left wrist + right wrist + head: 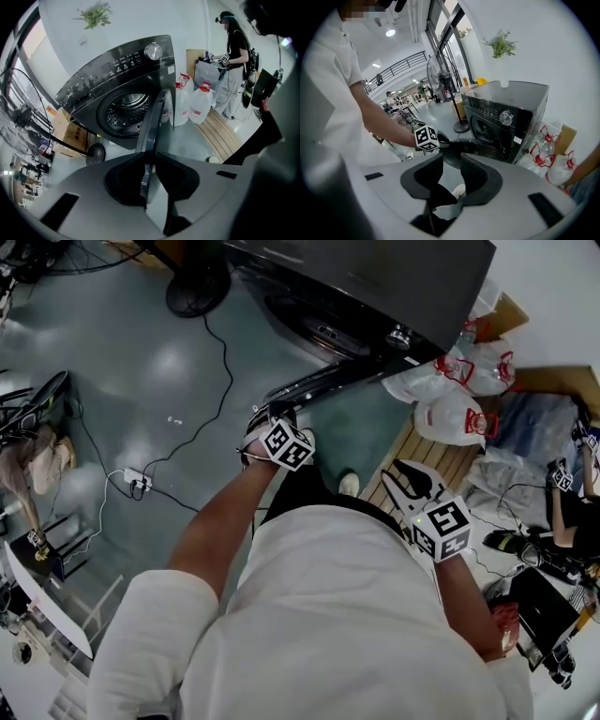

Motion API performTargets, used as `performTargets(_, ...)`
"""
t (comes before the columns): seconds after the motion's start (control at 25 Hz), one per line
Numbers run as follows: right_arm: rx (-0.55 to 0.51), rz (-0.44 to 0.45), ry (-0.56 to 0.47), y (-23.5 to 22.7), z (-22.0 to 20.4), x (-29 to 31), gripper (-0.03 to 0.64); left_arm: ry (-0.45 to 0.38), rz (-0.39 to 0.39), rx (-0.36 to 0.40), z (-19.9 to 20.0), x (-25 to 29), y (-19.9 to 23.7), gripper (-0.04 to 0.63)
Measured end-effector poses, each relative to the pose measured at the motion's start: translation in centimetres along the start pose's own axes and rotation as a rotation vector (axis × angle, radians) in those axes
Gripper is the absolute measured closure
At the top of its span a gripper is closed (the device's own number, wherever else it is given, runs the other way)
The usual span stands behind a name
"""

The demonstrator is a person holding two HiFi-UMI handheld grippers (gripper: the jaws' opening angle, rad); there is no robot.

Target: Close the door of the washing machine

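Door [154,117], dark round glass, standing half open from black front-loading washing machine [112,75], running edge-on straight ahead of left gripper [147,164], being clamped between its fingers [122,180]; right gripper [449,178] hanging farther back, fingers narrowly parted, holding nothing.

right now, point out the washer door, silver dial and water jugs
dark glass washing machine door [154,124], left gripper view, front edge
round silver dial [153,51], left gripper view, face
white plastic water jugs [200,105], left gripper view, nearer jug's body
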State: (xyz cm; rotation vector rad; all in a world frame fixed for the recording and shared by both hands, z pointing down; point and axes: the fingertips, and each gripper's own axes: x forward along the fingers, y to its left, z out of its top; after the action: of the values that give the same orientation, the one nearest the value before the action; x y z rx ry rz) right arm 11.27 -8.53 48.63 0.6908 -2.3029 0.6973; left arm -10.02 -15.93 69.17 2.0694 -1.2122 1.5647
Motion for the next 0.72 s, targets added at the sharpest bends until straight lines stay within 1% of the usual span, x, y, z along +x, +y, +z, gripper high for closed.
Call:
performTargets(0.24,0.023,-0.029,-0.015,0.4,1.5,1.3,0.492,-0.006,-0.025,0.043,0.5,0.7,2.5,0.518)
performTargets(0.72,0.081,-0.095,-0.047,0.0,3.2,3.1,0.492,-0.041,-0.038,0.184,2.1,2.8,6.8,0.518)
